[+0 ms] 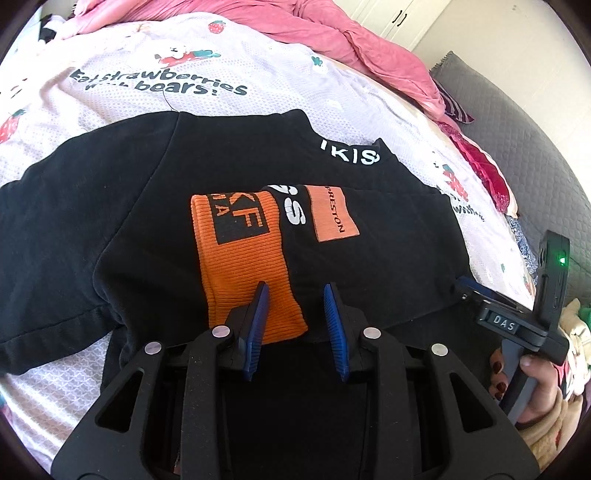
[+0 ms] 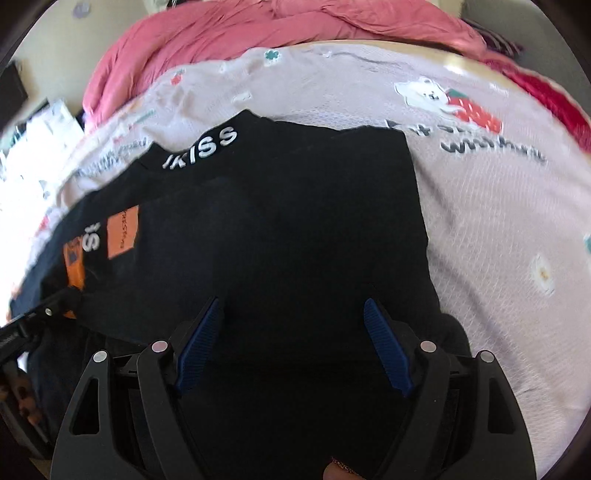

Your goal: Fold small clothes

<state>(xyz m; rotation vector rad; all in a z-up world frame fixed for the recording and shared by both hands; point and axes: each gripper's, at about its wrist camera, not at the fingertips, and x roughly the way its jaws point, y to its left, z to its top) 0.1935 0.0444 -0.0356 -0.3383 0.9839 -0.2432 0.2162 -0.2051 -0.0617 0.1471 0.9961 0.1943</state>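
- We see the black top (image 1: 155, 192) lying flat on the strawberry-print bedsheet (image 1: 258, 85), well in from the pink duvet (image 1: 332, 33) bunched along the bed's far edge.
- One sleeve with an orange cuff (image 1: 243, 266) is already laid across the body, so we judge the fold to be partway through, with the sleeves coming in.
- Our left gripper (image 1: 295, 295) hovers over the cuff's near end, its tongs spread and pinching nothing.
- Our right gripper (image 2: 291, 314) sits above the plain black panel near the garment's right side, tongs spread wide; the right wrist view is blurred, so we cannot be sure whether the tips touch the cloth.
- Next we would probably need to nip the hem nearest us with both tongs and carry it toward the collar lettering (image 2: 203, 146), keeping the sleeve from sliding.
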